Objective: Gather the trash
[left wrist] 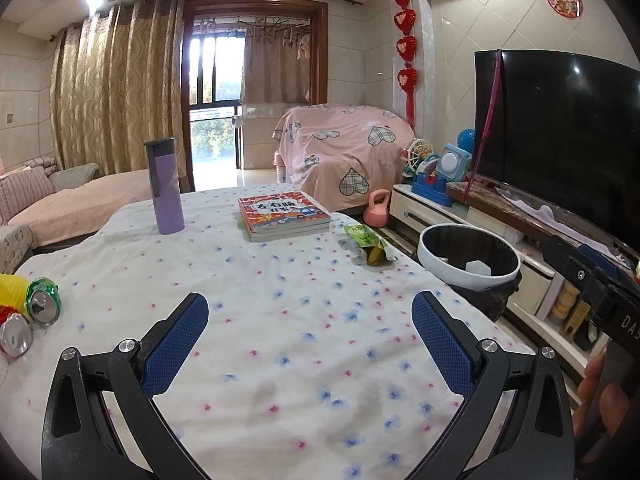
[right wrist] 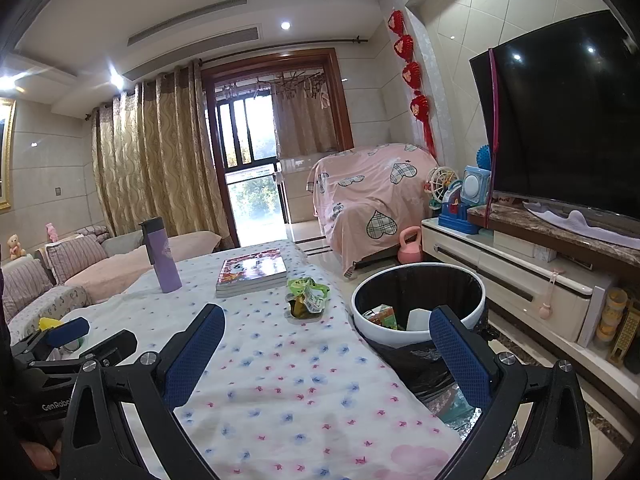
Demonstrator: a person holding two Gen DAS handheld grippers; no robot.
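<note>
A crumpled green snack wrapper [left wrist: 369, 245] [right wrist: 306, 295] lies near the right edge of the flowered tablecloth [left wrist: 280, 288] [right wrist: 280, 360]. Two drink cans [left wrist: 42, 302] lie on their sides at the table's left edge. A white-rimmed trash bin [left wrist: 466, 258] [right wrist: 418, 294] with a black liner stands right of the table, holding a small carton and a white item. My left gripper [left wrist: 310, 322] hovers open over the near cloth, empty. My right gripper [right wrist: 328, 338] is open and empty too, straddling the table's right edge beside the bin.
A purple flask [left wrist: 165, 186] [right wrist: 160, 254] and a stack of books [left wrist: 282, 212] [right wrist: 252, 270] stand at the far end. A TV cabinet [right wrist: 520, 276] with a television [left wrist: 560, 128] lines the right wall. A sofa [left wrist: 60, 204] sits left, a pink kettlebell [left wrist: 376, 208] on the floor.
</note>
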